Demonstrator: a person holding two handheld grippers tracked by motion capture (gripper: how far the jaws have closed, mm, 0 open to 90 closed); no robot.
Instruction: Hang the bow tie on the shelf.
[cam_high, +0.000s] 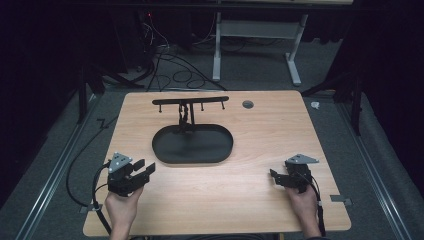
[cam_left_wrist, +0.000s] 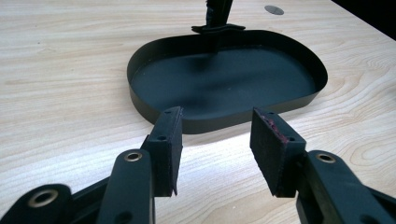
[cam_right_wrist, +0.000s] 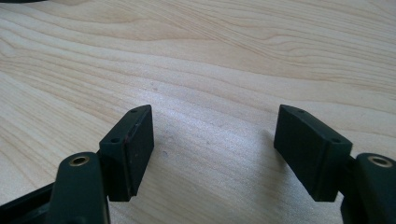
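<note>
Your left gripper (cam_left_wrist: 215, 140) and right gripper (cam_right_wrist: 212, 144) both gape, holding nothing; the smooth black oval tray (cam_left_wrist: 299, 100) rests on pale woodgrain table (cam_right_wrist: 233, 56).

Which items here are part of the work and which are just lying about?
Part of the work: black oval tray with its hook stand; left gripper, open; right gripper, open.

Lying about: floor cables; white frame legs.
</note>
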